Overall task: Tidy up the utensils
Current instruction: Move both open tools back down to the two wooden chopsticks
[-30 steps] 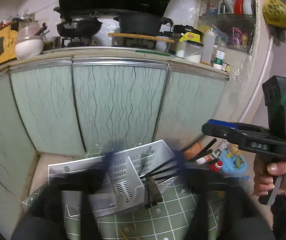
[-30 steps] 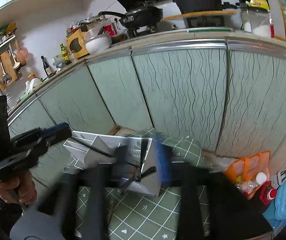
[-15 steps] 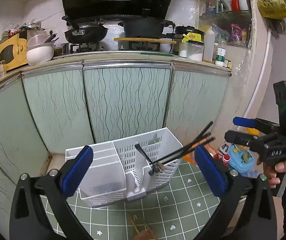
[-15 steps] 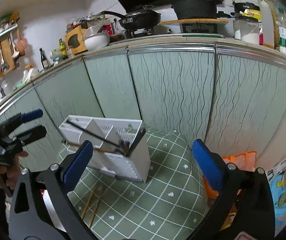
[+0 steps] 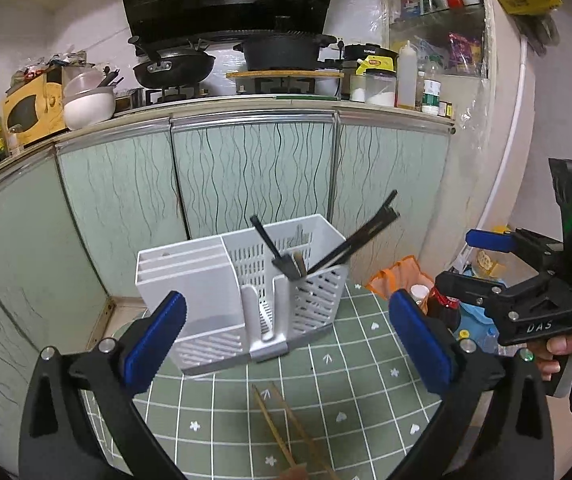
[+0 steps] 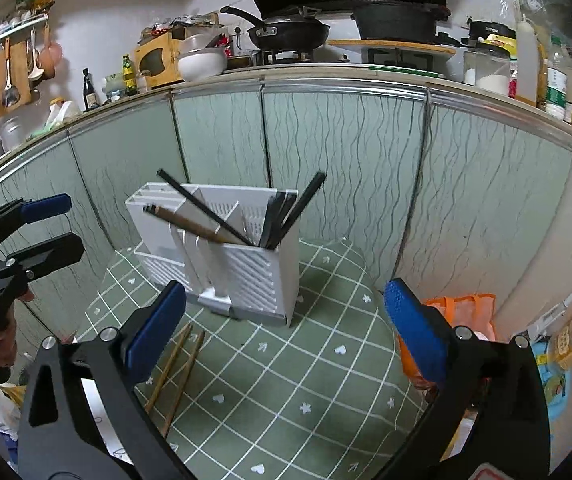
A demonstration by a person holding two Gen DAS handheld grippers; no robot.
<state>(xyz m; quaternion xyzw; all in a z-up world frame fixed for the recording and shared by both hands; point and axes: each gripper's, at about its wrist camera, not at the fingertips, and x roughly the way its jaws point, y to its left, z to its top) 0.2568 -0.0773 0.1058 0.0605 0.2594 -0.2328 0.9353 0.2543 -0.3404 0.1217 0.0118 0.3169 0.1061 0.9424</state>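
- The left gripper and right gripper both stand wide open and empty.
- The rack sits at the mat's far edge, black chopsticks leaning out of it. Two wooden chopsticks lie loose on the mat near its left edge.
- Risk: the thin wooden pair may roll or split under the pads; a reach past the leaning sticks could tip the light rack.
- Against one second ago, both grippers sit higher and farther back, and the blur has cleared.

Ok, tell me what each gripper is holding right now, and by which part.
Nothing. The left gripper and right gripper are both open and empty; the wooden chopsticks lie loose on the green mat.
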